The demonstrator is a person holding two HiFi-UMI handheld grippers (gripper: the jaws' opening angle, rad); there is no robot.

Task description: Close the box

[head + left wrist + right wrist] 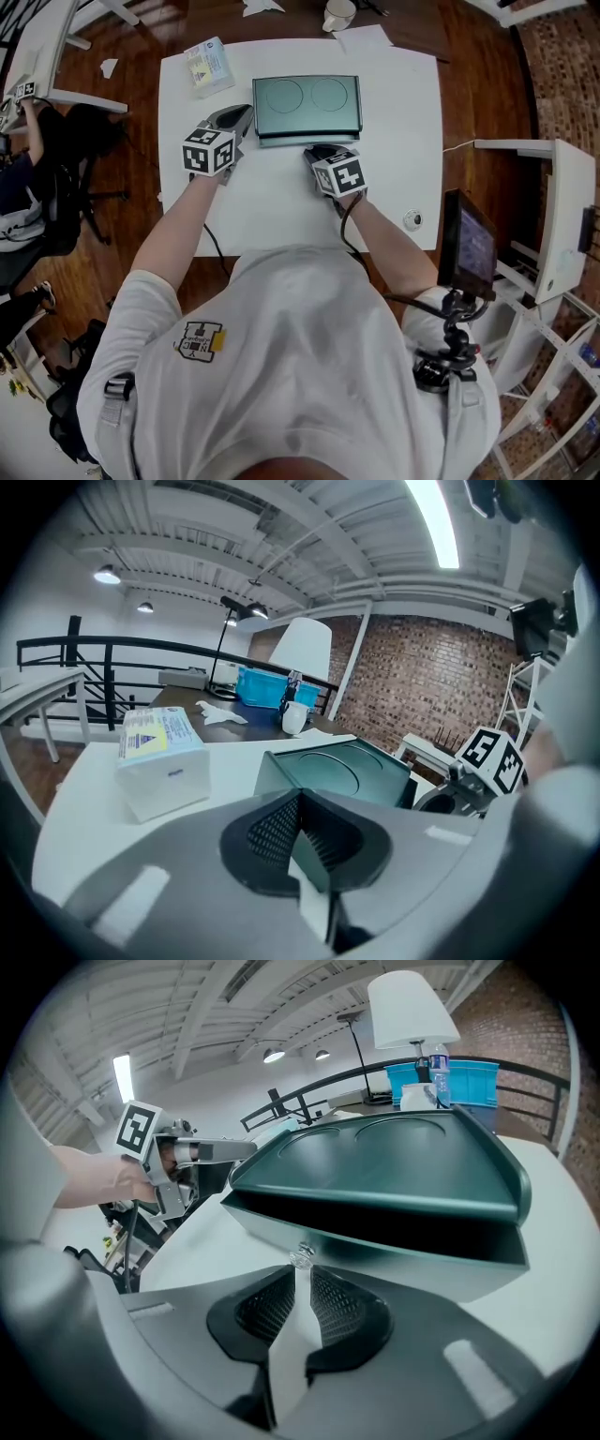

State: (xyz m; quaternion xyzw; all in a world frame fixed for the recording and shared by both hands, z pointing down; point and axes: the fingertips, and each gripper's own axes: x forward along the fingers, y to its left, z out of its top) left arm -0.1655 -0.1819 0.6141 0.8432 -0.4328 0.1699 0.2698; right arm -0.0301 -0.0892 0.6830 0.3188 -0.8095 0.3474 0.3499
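A dark green box with two circles pressed into its lid lies on the white table. In the right gripper view the lid of the box stands slightly ajar, with a dark slit above the base. My left gripper is at the box's left end, shut and holding nothing; the box is just beyond its tips. My right gripper is at the front wall, shut, its tips right at a small shiny clasp.
A tissue pack lies at the table's far left corner. A white mug and paper sheets are behind the box. A small round object sits near the right edge, and a monitor stands beside the table.
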